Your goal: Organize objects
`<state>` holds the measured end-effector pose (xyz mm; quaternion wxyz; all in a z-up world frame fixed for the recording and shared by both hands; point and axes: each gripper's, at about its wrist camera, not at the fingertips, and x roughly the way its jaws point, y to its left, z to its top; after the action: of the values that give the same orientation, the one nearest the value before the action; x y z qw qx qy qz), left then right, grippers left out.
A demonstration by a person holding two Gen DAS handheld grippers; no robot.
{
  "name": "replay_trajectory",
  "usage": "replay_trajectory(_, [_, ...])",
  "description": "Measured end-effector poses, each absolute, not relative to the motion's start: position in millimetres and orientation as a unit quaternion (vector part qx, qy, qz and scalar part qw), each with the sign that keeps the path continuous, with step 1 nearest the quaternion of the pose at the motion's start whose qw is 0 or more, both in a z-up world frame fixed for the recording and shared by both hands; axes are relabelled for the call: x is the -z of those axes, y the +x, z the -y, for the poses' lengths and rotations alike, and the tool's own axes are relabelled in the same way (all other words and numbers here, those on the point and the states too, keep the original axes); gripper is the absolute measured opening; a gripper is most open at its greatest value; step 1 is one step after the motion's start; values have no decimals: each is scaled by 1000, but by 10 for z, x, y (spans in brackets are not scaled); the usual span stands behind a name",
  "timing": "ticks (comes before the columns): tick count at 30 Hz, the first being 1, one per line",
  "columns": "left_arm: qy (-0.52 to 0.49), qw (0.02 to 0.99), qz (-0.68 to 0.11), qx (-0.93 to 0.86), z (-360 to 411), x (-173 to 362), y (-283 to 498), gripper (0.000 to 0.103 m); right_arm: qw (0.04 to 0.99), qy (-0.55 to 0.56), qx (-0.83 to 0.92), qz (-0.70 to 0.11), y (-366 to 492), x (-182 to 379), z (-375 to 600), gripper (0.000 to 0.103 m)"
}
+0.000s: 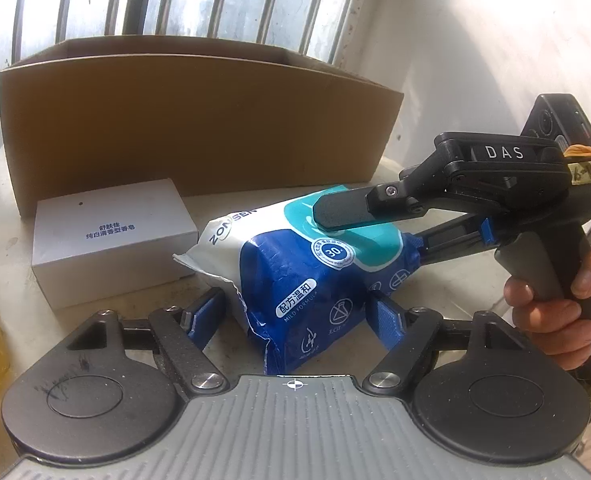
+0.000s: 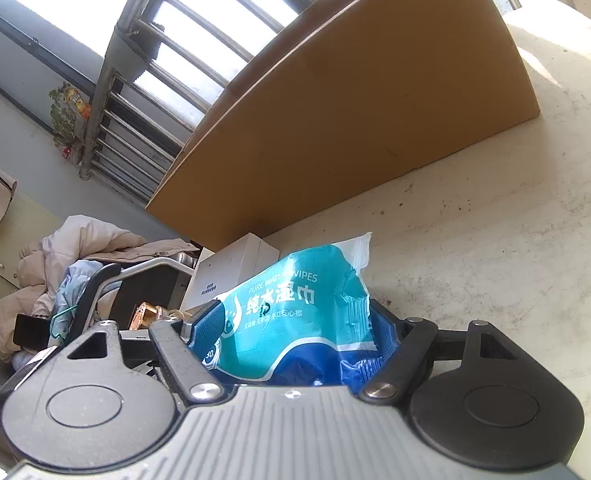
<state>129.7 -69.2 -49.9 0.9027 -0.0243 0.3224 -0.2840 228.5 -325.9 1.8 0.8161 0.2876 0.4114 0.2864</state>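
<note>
Wipes pack [image 1: 319, 280] sits clamped in the right gripper [image 2: 291, 336], long axis across its fingers; left gripper [image 1: 295, 316] gapes open around its near end, cardboard box [image 1: 199, 120] just behind.

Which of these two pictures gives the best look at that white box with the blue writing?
The left wrist view. There the white box sits whole and unobstructed in front of the cardboard box, beside the wipes pack. In the right wrist view only part of it peeks out behind the wipes pack.
</note>
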Motion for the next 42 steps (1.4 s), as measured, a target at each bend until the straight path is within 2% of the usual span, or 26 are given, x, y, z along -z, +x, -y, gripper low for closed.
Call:
replay_trajectory(3, [-20, 905, -321, 279, 694, 487, 1291, 75, 821, 283, -284, -407, 2254, -49, 3256, 73])
replay_trajectory(17, [7, 905, -318, 282, 824, 493, 1445, 74, 832, 266, -281, -399, 2194, -88, 3307, 73])
replay_trajectory(24, [44, 903, -318, 284, 908, 478, 1434, 80, 840, 254, -276, -393, 2132, -110, 3349, 76])
replay_trajectory(42, [48, 903, -319, 283, 1031, 571, 1397, 82, 829, 276, -286, -394, 2144, -33, 3367, 79])
